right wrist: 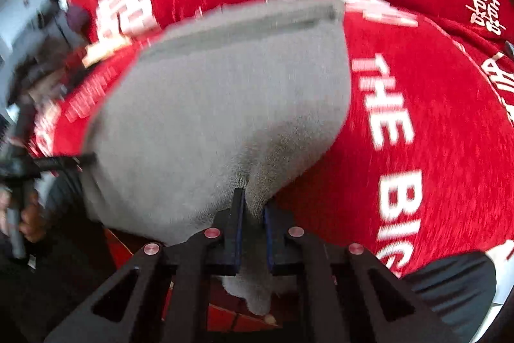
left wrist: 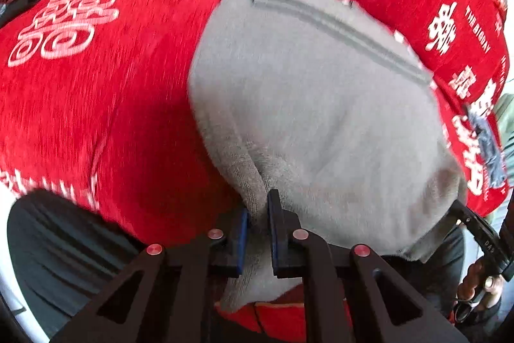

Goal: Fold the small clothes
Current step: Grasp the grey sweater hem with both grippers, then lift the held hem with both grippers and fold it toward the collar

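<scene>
A small grey knitted garment [left wrist: 314, 105] with a stitched band along its far edge lies spread on a red cloth. My left gripper [left wrist: 258, 224] is shut on its near left corner, with grey fabric pinched between the blue pads. My right gripper [right wrist: 253, 214] is shut on the near right corner of the same garment [right wrist: 218, 105]. The right gripper also shows at the right edge of the left wrist view [left wrist: 462, 211]. The left gripper shows at the left edge of the right wrist view [right wrist: 86, 158]. The picture is blurred by motion.
The red cloth [left wrist: 96, 102] with white characters and lettering covers the work surface in both views [right wrist: 433, 118]. A dark pleated fabric [left wrist: 64, 253] lies at the near left, and also near right in the right wrist view [right wrist: 456, 288]. Red floor tiles [right wrist: 237, 317] show below.
</scene>
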### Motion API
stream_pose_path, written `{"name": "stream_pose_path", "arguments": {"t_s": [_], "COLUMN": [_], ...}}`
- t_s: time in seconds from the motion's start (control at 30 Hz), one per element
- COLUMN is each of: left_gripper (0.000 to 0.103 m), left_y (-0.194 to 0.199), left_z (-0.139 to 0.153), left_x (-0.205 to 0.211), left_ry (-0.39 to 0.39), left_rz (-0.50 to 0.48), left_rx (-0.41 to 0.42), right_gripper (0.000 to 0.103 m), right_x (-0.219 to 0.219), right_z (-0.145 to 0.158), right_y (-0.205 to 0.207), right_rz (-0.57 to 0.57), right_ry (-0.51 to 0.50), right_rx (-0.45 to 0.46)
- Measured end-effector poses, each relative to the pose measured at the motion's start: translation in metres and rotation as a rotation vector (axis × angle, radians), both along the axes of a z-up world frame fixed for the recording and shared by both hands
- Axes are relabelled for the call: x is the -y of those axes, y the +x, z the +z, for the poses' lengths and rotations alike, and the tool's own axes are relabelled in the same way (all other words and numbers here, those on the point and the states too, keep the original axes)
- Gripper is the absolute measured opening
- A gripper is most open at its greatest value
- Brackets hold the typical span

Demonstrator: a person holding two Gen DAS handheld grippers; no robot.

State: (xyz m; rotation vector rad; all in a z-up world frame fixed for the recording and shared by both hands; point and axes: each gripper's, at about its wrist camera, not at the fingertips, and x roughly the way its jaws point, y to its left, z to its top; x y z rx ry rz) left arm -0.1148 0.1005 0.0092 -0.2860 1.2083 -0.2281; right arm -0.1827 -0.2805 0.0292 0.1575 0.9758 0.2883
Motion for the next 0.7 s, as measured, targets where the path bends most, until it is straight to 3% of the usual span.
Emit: {"name": "stream_pose_path", "arguments": {"t_s": [0.2,0.3,0.33,0.4,0.47,0.5,0.53,0.57,0.63,0.7], "left_gripper": [0.012,0.013,0.019,0.02,0.038,0.059,0.078,0.086,0.089,0.089], "left_y": [0.034,0.07,0.077,0.078,0.069,0.066,0.057,0.05,0.033,0.029], "left_z": [0.026,0.005,-0.006,-0.004,-0.001,0.0,0.003,0.006,0.009,0.005], "left_x": [-0.006,-0.011,-0.013,-0.017,-0.024,-0.026,-0.03,-0.033,-0.036,-0.029], "left_ry": [-0.079,-0.1,-0.122,-0.17,-0.22,-0.248,-0.249,-0.217,-0.166,-0.168], "left_rz": [0.045,0.07,0.077,0.093,0.075,0.073,0.088,0.113,0.131,0.107], "left_rx": [0.121,0.042,0.005,0.019,0.005,0.002,0.003,0.009,0.04,0.015], "right_gripper": [0.012,0.012,0.012,0.016,0.02,0.024,0.034,0.046,0.057,0.057], "right_x": [0.018,0.02,0.021,0.02,0.024,0.027,0.031,0.036,0.039,0.04], "right_z": [0.038,0.025,0.018,0.003,-0.005,-0.005,-0.006,-0.006,-0.006,-0.007], "right_y": [0.039,0.073,0.082,0.091,0.09,0.088,0.083,0.077,0.067,0.057], "right_rz": [-0.049,-0.069,-0.072,-0.08,-0.09,-0.089,-0.087,-0.087,-0.087,-0.075], "right_ry": [0.053,0.059,0.054,0.04,0.067,0.09,0.116,0.135,0.135,0.116], "right_rx": [0.142,0.109,0.092,0.048,0.027,0.026,0.026,0.027,0.035,0.037]}}
